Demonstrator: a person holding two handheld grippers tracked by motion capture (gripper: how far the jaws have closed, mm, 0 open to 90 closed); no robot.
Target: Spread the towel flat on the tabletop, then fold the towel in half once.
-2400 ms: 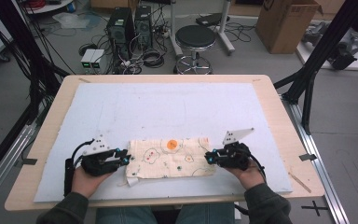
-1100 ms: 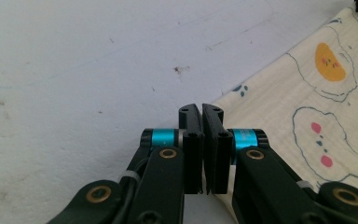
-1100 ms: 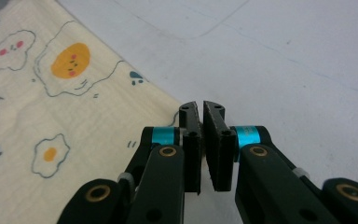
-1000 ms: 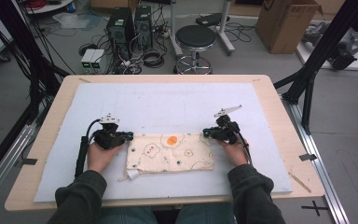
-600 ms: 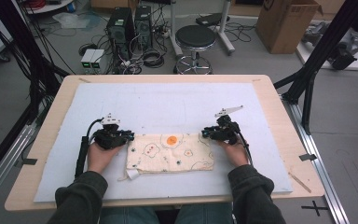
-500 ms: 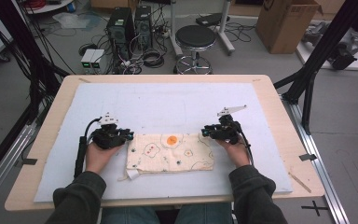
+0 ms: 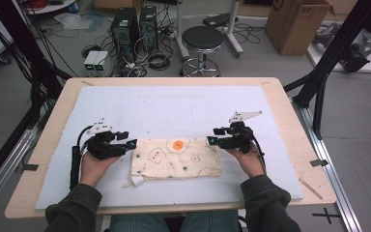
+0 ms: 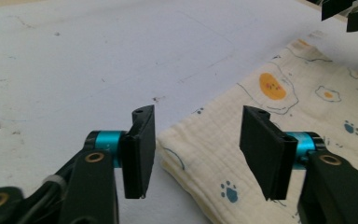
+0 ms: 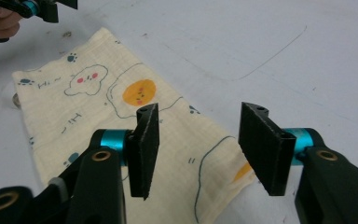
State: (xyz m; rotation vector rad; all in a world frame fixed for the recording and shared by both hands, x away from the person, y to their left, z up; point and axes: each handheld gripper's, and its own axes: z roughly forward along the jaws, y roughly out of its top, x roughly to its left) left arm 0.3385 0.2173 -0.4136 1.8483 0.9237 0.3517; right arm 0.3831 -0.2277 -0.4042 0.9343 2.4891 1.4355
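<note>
A cream cloth [image 7: 176, 157] printed with fried eggs and paw marks lies folded flat on the white mat. My left gripper [image 7: 131, 143] hovers just off its far left corner, and my right gripper [image 7: 211, 140] just off its far right corner. In the left gripper view the left gripper [image 8: 196, 144] stands open over the cloth's folded corner [image 8: 214, 154], nothing pinched. In the right gripper view the right gripper [image 9: 196, 144] is open above the cloth [image 9: 98, 98]. Both pairs of jaws have just been opening, with the cloth lying loose beneath them.
The white mat [image 7: 174, 106] covers most of the wooden table [image 7: 290, 116]. Beyond the far edge stand a black stool [image 7: 202, 38], computer towers [image 7: 135, 24] and a cardboard box [image 7: 297, 21]. Black frame posts [image 7: 319, 92] rise at the right.
The hands moved from the cloth's sides up to its far corners. Since a second ago both grippers went from shut on the corners to open and rose slightly; the cloth stayed flat.
</note>
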